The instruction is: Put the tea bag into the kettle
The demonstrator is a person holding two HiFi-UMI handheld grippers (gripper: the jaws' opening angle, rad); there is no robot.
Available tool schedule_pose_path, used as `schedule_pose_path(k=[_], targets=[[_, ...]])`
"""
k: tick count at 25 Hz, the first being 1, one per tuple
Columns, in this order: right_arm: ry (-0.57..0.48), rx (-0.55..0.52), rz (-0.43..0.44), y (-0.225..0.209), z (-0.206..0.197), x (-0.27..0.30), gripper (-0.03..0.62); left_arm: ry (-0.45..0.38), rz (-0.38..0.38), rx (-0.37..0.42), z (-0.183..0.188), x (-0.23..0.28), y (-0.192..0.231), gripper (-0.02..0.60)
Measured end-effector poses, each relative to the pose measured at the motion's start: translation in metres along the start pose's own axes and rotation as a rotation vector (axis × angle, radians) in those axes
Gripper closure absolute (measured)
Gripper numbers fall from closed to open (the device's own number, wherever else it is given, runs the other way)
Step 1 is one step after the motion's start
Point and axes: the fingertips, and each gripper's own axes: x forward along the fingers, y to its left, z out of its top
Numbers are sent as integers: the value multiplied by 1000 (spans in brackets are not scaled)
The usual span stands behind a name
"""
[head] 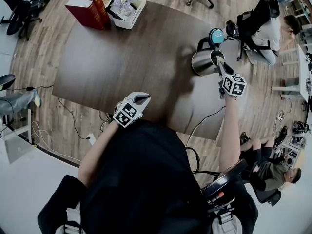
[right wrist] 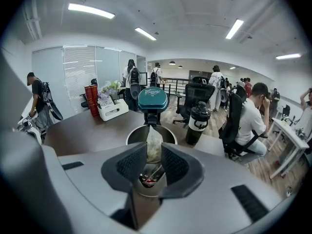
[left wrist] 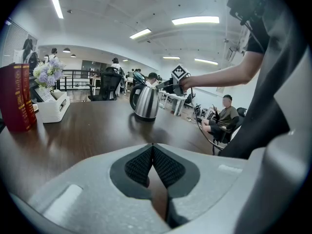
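1 tea bag (right wrist: 154, 141) btwn parted R gripper (right wrist: 154, 149) jaws, over kettle (head: 202, 63) | L gripper (left wrist: 153, 154) jaws clenched

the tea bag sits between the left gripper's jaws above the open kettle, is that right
Not the left one. The tea bag sits between the jaws of the right gripper above the open kettle, as the right gripper view shows. The left gripper has its jaws together with nothing between them, as its own view shows.

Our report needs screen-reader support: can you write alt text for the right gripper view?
A tea bag sits between the right hand-held gripper's parted jaws, above an open steel kettle with its teal lid raised, on a dark table.
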Motion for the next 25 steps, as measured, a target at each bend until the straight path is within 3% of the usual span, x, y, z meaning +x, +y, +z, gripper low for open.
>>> schedule_pose_path(k=[25], targets=[[-56, 85, 9, -6, 1, -4, 500, 7, 5, -7, -2, -2, -3, 592]])
